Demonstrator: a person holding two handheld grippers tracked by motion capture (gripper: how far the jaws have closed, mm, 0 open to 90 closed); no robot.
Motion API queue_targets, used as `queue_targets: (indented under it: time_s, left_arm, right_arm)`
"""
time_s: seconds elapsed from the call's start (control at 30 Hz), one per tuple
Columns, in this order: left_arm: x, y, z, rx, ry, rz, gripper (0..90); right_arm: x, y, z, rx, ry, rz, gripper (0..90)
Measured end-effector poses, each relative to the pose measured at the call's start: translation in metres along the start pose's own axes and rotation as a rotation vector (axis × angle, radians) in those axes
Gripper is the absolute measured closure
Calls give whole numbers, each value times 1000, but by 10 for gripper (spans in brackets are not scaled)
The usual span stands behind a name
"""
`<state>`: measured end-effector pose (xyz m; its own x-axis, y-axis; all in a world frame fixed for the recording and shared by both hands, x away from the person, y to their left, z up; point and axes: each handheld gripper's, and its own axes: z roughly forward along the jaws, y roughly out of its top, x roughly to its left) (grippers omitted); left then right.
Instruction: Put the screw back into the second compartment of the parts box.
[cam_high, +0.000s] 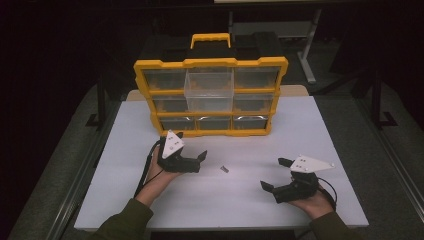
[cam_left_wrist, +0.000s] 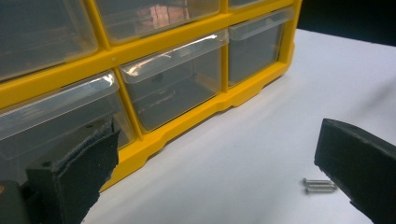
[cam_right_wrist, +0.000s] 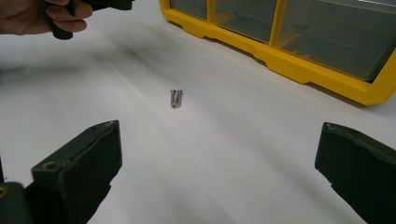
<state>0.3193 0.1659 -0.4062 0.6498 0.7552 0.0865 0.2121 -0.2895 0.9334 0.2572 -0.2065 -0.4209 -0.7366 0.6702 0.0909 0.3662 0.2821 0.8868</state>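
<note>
Both grippers' fingers spread wide and empty: left gripper (cam_high: 192, 159) just beside the screws (cam_high: 224, 169), right gripper (cam_high: 276, 175) facing them from farther off. Screws lie together on the white tabletop (cam_high: 320, 130), before the yellow drawer organizer (cam_high: 210, 97), probably awaiting pickup.

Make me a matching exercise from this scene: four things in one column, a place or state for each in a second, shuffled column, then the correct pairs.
Things:
1. screws
2. organizer
3. middle drawer
4. left gripper

Places or states:
A. pulled out from its frame
B. open, beside the organizer's lower left corner
C. lying on the table between the two grippers
D. upright at the back of the table

Pairs: 1-C, 2-D, 3-A, 4-B
</note>
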Motion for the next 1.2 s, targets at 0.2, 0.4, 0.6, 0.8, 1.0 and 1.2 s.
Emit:
queue_targets:
  time_s: [0.2, 0.4, 0.6, 0.8, 1.0, 1.2]
  left_arm:
    - [3, -5, -15, -6, -15, -9, 0]
    - [7, -12, -31, -17, -29, -8, 0]
    - [8, -14, -41, -20, -40, -11, 0]
    - [14, -18, -57, -40, -36, -39, 0]
    - [17, -23, -69, -59, -33, -42, 0]
    - [18, -28, -79, -67, -39, -61, 0]
  right_arm:
    - [0, 0, 0, 2, -1, -2, 0]
    - [0, 0, 1, 5, 0, -2, 0]
    - [0, 0, 1, 7, -4, -2, 0]
    - [0, 0, 1, 9, -3, -4, 0]
    - [-1, 1, 2, 10, 1, -3, 0]
    - [-1, 2, 4, 22, 7, 2, 0]
